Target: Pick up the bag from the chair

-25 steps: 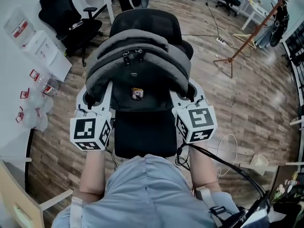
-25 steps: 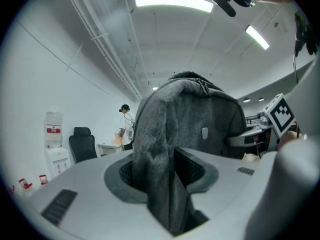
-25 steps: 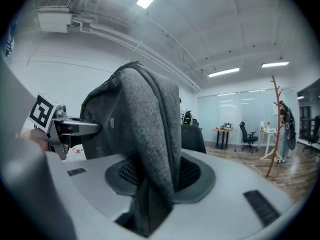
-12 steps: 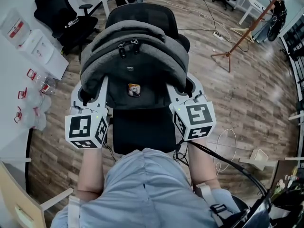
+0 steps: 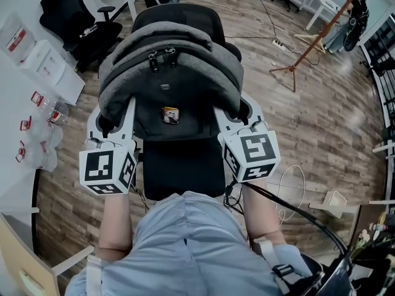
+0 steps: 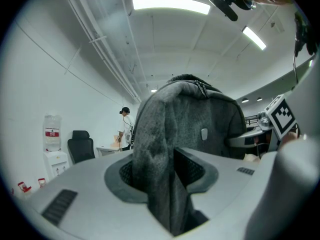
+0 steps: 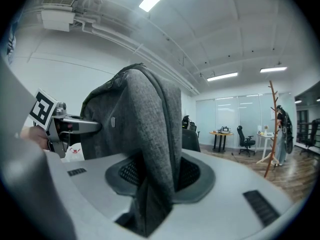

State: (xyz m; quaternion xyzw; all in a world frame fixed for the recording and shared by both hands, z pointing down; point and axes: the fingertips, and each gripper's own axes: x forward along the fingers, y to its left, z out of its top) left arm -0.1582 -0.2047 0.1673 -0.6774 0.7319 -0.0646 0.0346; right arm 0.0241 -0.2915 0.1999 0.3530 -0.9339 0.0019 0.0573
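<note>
Chair (image 5: 182, 165) stands below me, front of seat bare; bag (image 5: 170, 73) is upright against its back, whether resting or just clear I cannot tell. Left claw (image 5: 116, 121) is clamped on the bag's left edge; right claw (image 5: 237, 113) is clamped on its right edge. Judgement: raise both sides level and together; the fabric folds gripped are thin and may slip, and uneven lift would tip the bag.

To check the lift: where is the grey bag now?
Centre of the head view: the grey bag is before the backrest of the black chair, with the left gripper shut on its left side and the right gripper on its right.
</note>
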